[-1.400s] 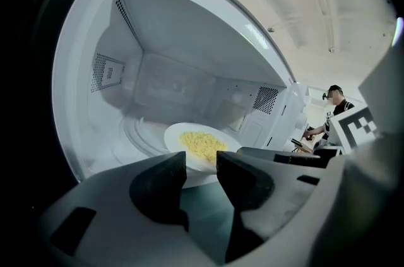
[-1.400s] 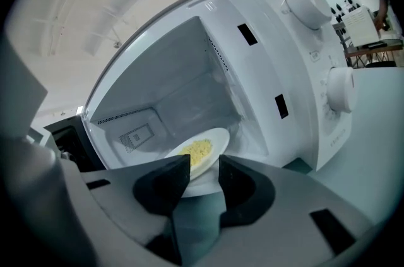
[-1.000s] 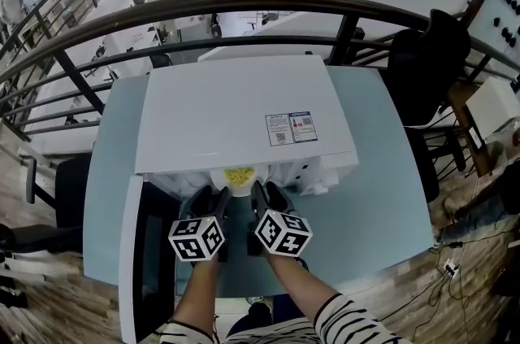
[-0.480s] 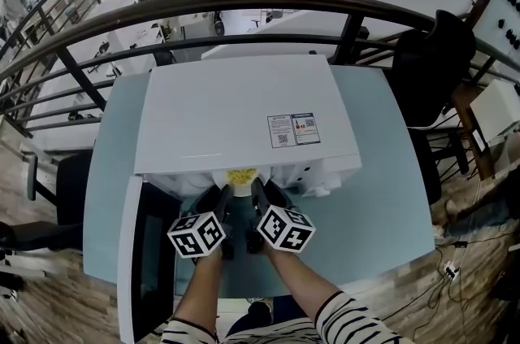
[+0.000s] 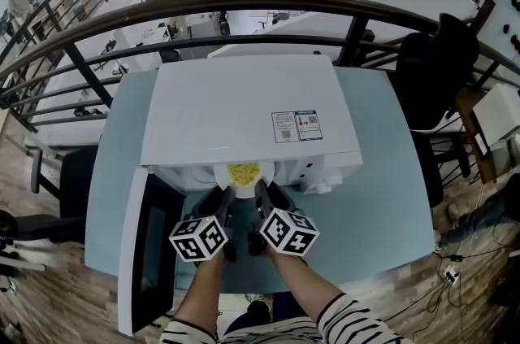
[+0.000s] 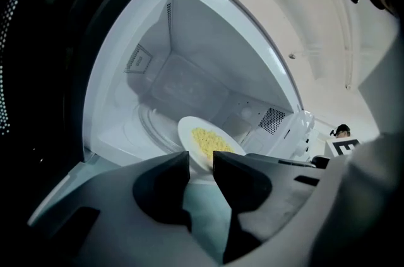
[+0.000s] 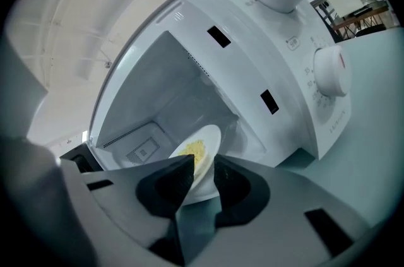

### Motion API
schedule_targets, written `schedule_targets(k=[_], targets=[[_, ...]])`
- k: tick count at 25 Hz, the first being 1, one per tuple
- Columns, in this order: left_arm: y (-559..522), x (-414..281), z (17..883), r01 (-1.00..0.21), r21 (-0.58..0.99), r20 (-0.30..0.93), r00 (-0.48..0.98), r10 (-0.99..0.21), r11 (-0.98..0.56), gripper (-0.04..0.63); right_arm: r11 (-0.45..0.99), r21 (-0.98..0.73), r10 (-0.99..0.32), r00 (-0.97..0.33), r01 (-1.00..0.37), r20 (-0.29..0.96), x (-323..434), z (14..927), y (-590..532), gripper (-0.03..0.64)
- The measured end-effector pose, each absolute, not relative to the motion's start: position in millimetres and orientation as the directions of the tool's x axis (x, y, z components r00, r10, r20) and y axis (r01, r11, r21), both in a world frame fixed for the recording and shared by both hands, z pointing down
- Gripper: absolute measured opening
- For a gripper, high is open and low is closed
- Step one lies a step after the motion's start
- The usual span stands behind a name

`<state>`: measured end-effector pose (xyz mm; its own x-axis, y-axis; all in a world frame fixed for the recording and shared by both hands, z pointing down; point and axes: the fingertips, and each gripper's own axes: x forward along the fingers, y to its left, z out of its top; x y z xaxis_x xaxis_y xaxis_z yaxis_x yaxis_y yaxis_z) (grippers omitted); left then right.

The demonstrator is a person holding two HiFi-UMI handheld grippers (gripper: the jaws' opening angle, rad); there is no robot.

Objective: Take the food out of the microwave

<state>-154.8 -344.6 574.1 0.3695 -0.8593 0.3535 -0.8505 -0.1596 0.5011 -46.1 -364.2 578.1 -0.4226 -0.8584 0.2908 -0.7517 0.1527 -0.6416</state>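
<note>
A white plate (image 5: 244,176) of yellow food sits at the mouth of the white microwave (image 5: 244,111), whose door (image 5: 146,253) hangs open to the left. My left gripper (image 5: 223,202) reaches the plate's near left rim and my right gripper (image 5: 261,196) the near right rim. In the left gripper view the plate (image 6: 208,142) has its rim between the closing jaws of the left gripper (image 6: 201,161). The right gripper view shows the plate (image 7: 202,147) edge in the narrow gap of the right gripper (image 7: 203,166), also closing. I see no firm clamp on either side.
The microwave stands on a pale blue table (image 5: 382,204) beside a dark railing (image 5: 268,2). Its control knobs (image 7: 328,73) are just right of the opening. A black chair (image 5: 431,66) stands at the right, and cables lie on the wooden floor (image 5: 455,269).
Both pairs of jaws have narrowed around the plate's rim. The hands have stayed almost in place, and more of the plate now shows past the microwave's top edge.
</note>
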Motion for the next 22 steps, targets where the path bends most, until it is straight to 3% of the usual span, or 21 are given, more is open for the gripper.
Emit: schedule_targets(k=[22], targets=[[-247, -130, 533, -0.828, 0.516, 0.292, 0.410, -0.864, -0.219, 0.126, 0.161, -0.651, -0.874, -0.414, -0.742, 0.256, -21, 537, -266, 0.104]])
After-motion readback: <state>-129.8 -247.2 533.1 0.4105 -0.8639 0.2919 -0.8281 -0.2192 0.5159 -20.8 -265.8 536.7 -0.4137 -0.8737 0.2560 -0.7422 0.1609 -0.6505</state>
